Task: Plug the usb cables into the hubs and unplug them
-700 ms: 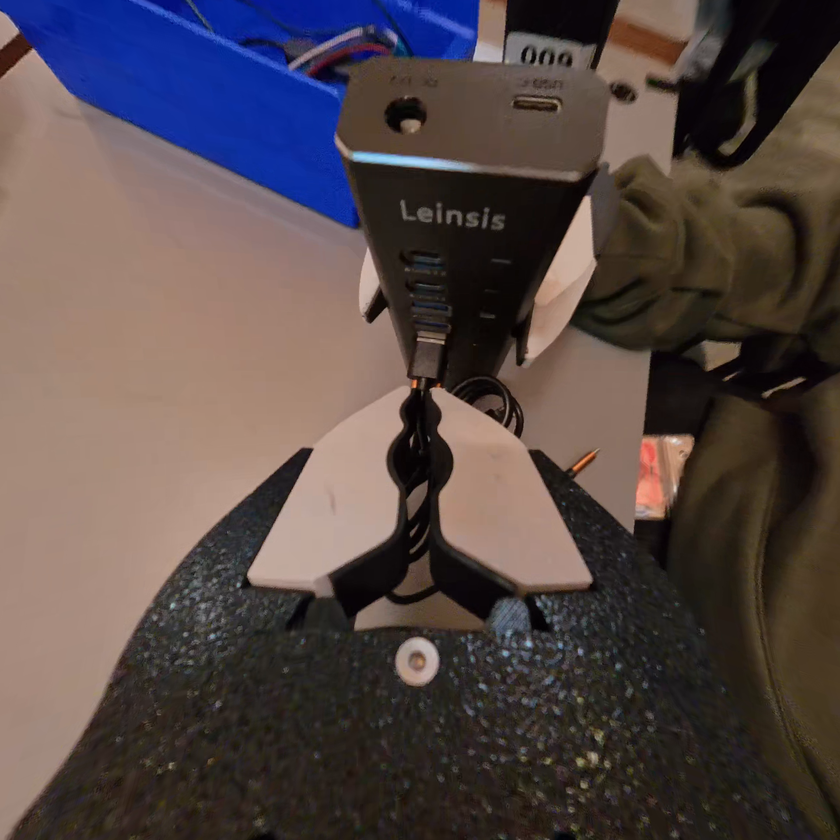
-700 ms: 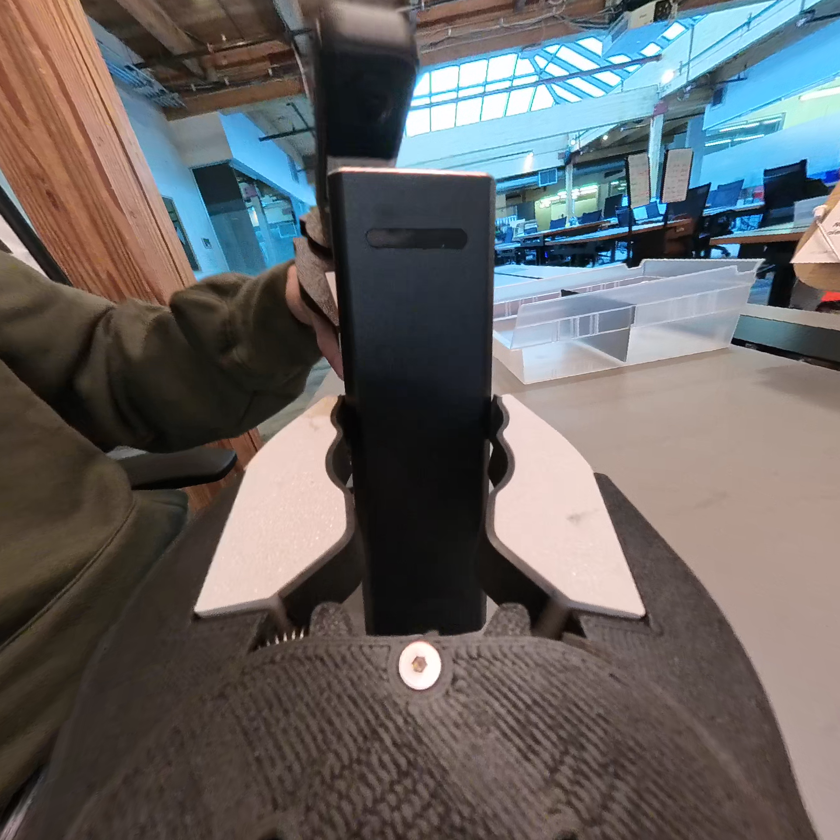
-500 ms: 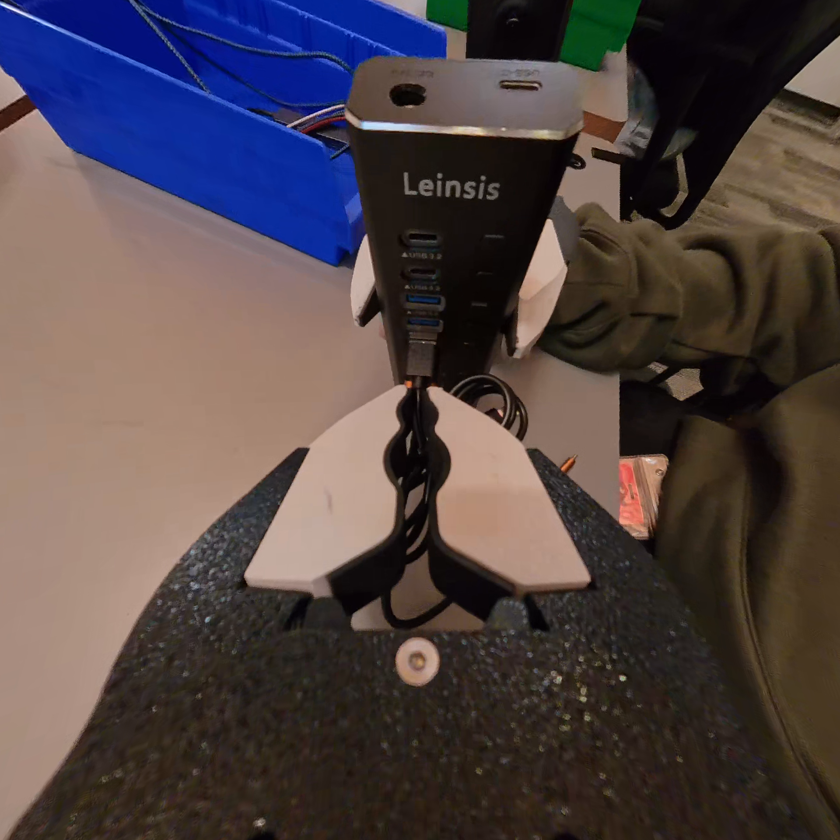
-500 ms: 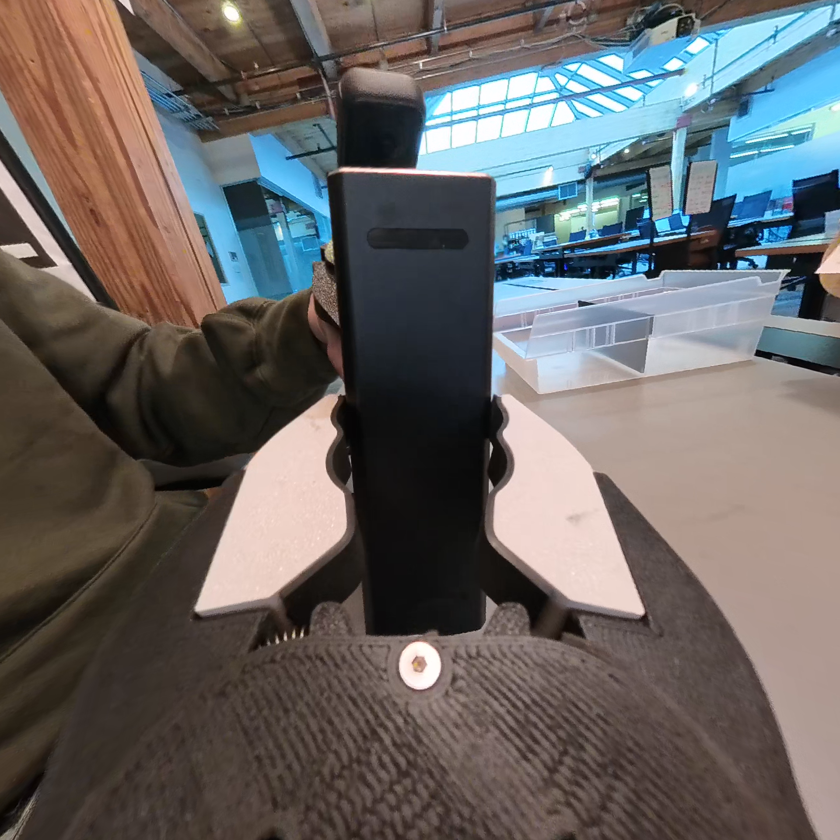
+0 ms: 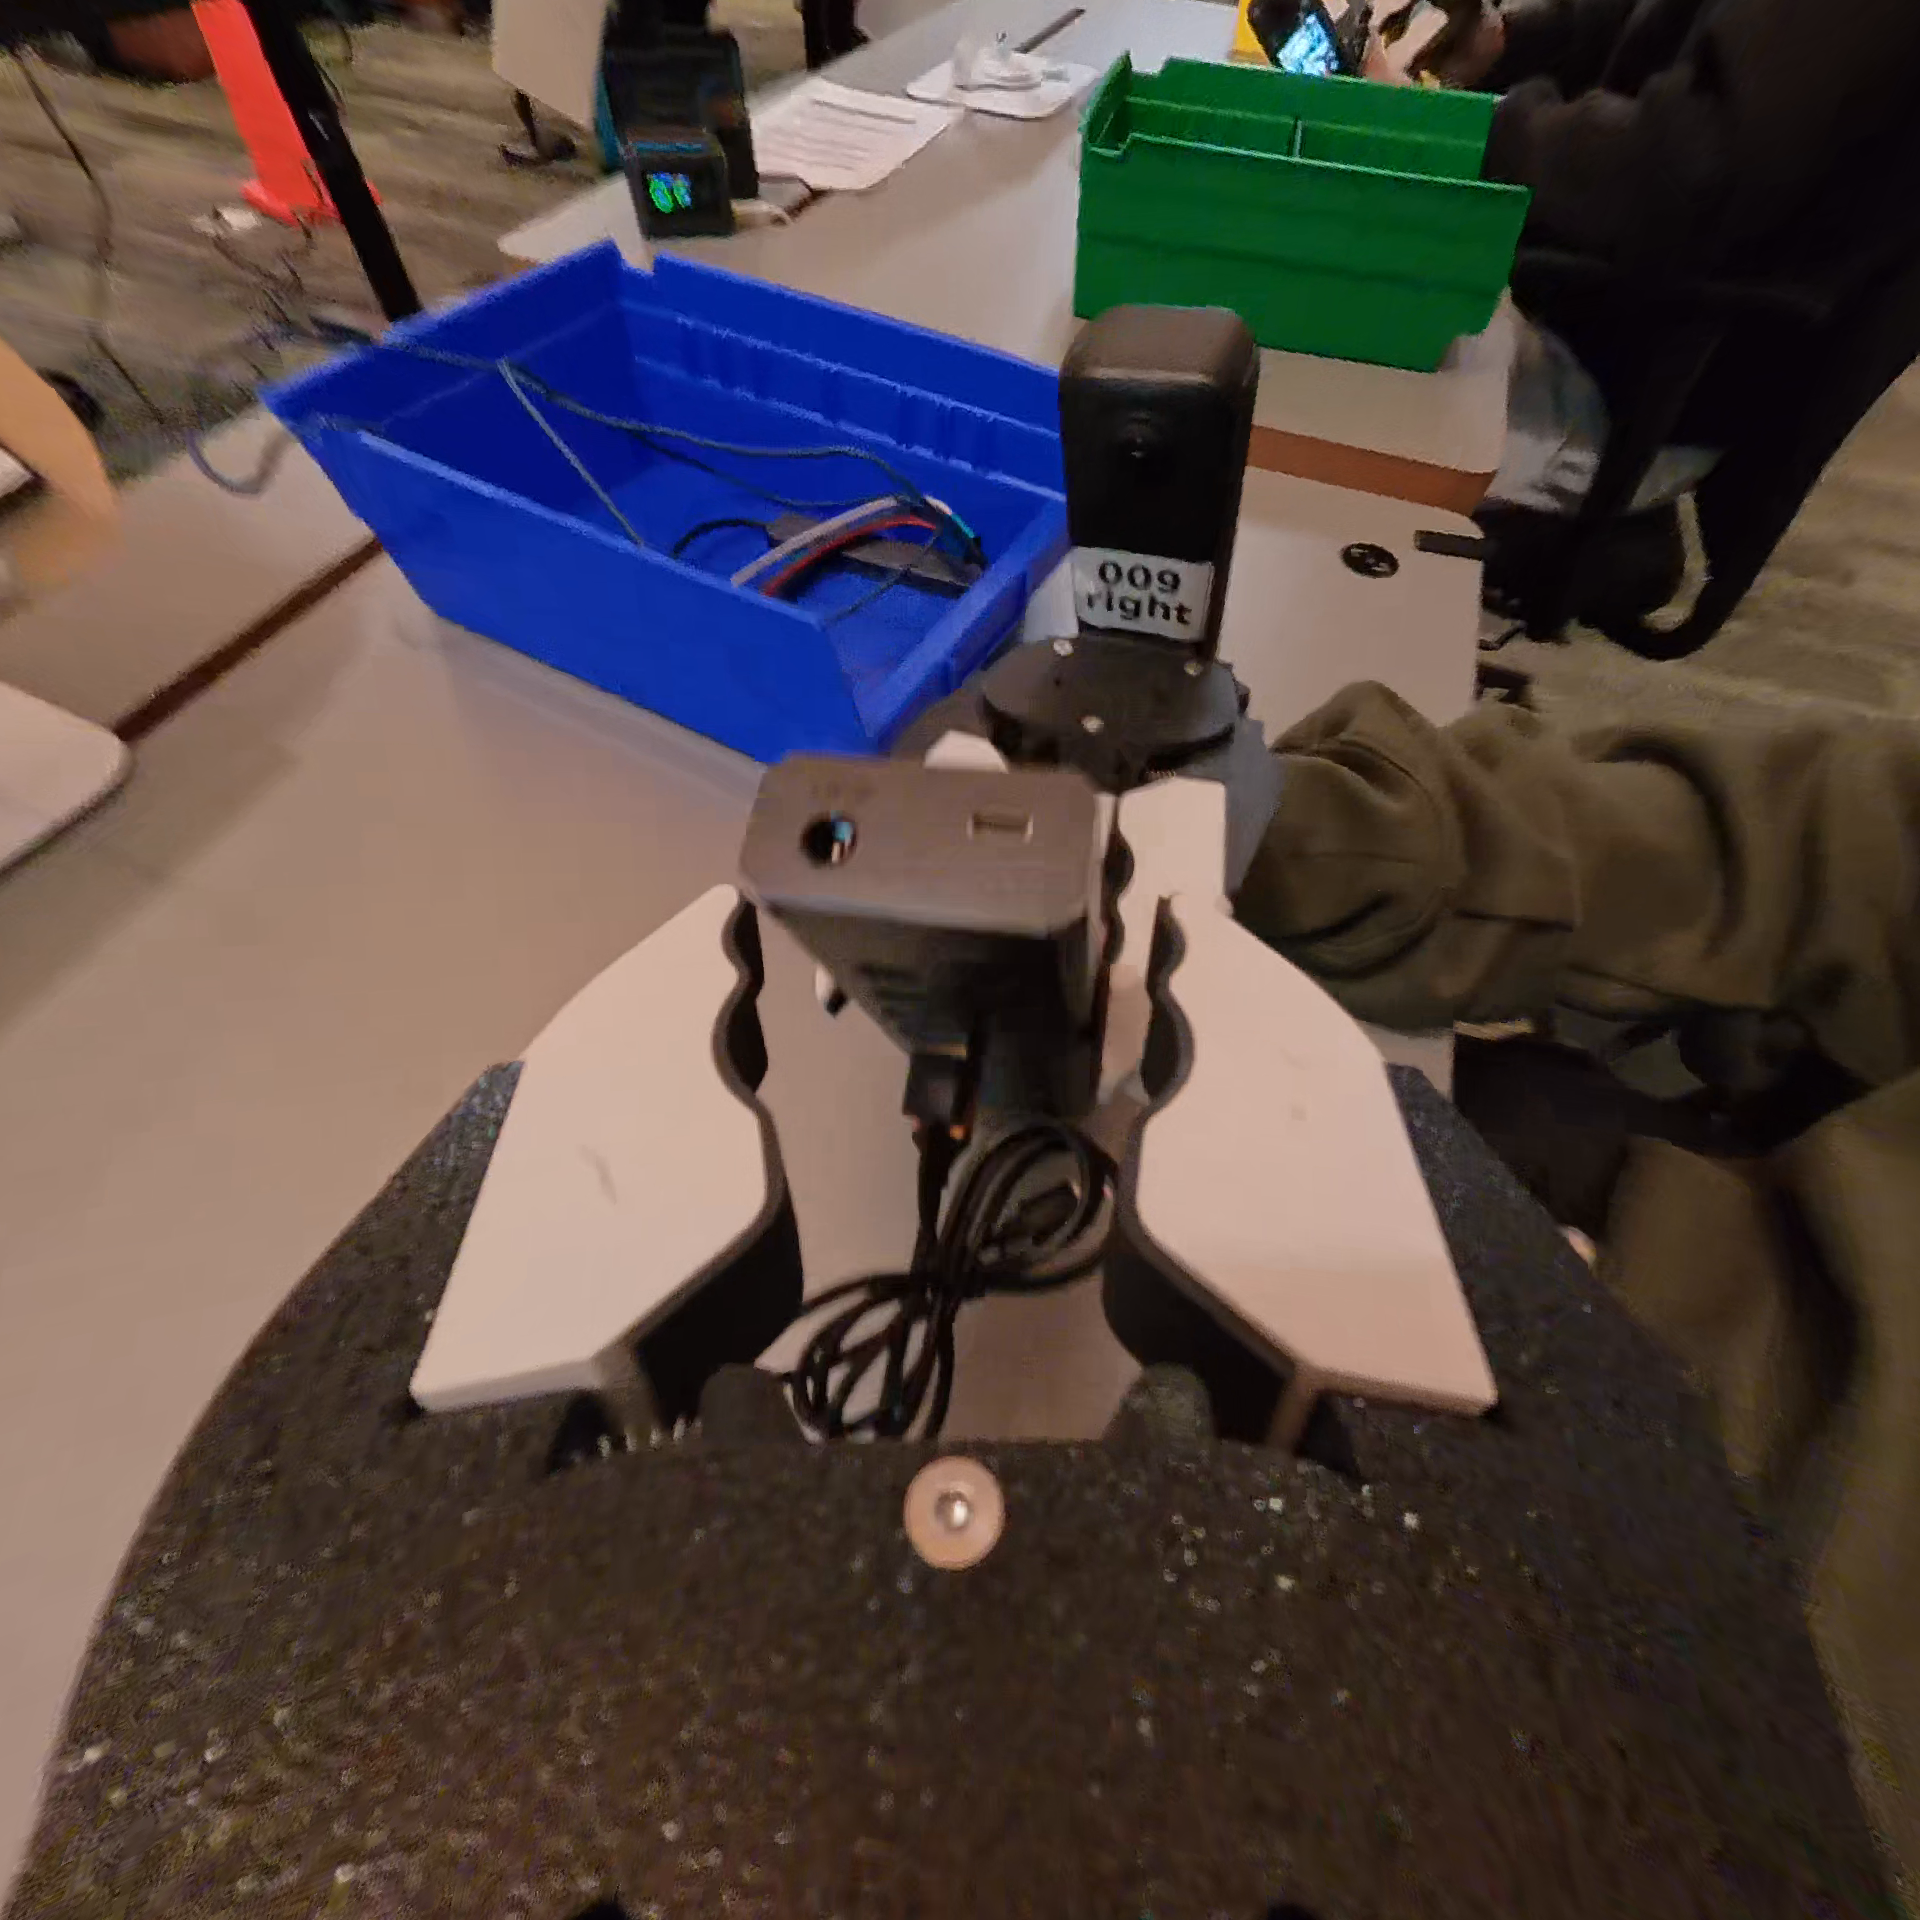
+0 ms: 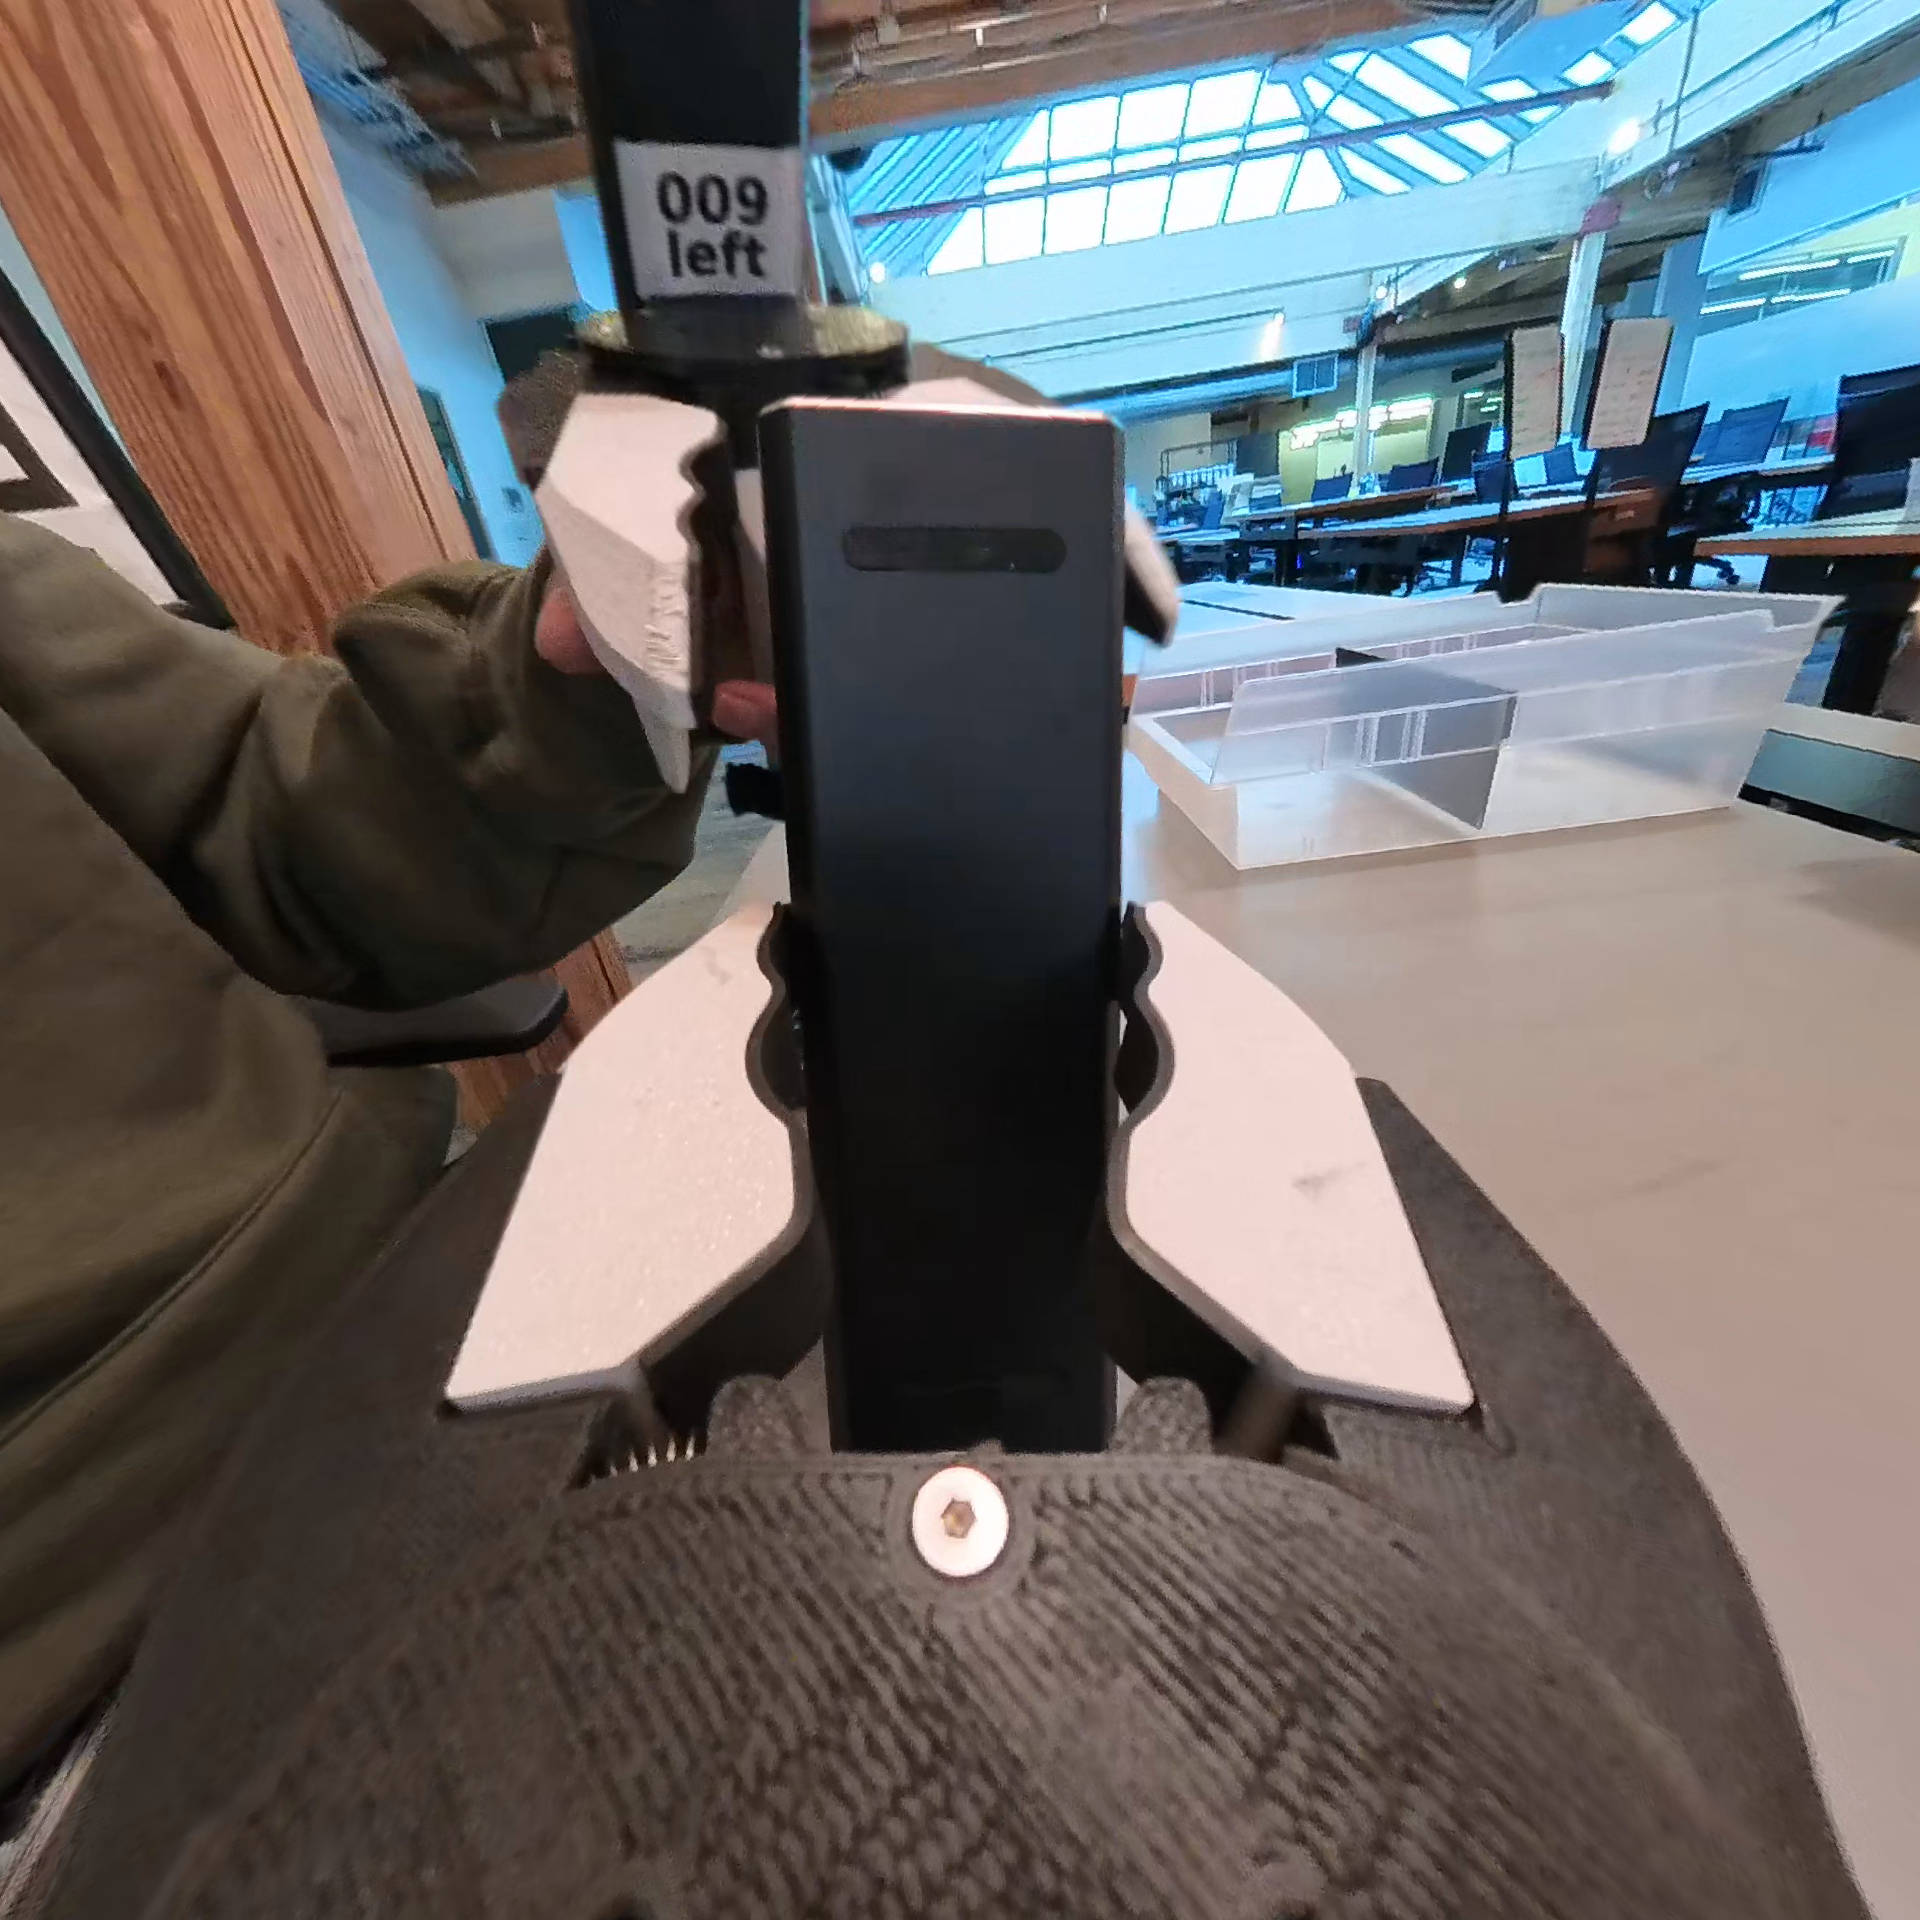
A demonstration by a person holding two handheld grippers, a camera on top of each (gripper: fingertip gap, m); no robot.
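My right gripper (image 6: 958,914) is shut on a black USB hub (image 6: 956,831) and holds it upright above the table. In the left wrist view the hub (image 5: 920,894) stands between the spread fingers of my left gripper (image 5: 948,909), which is open and holds nothing. A black USB cable's plug (image 5: 940,1081) sits in a lower port of the hub. The cable's coiled rest (image 5: 997,1216) hangs loose between my left fingers. In the right wrist view my left gripper's fingers (image 6: 623,561) flank the hub's top.
A blue bin (image 5: 582,582) with several wires stands on the grey table (image 5: 260,935) behind the hub. A green bin (image 5: 1278,229) is farther back. A clear divided bin (image 6: 1455,748) is on the right. A wooden post (image 6: 208,312) and an olive sleeve (image 5: 1507,862) are close. Left tips to right tips: about 4 cm.
My left gripper has opened and let go of the cable, and has moved up around the hub. The plug stays in the hub. The right gripper still holds the hub.
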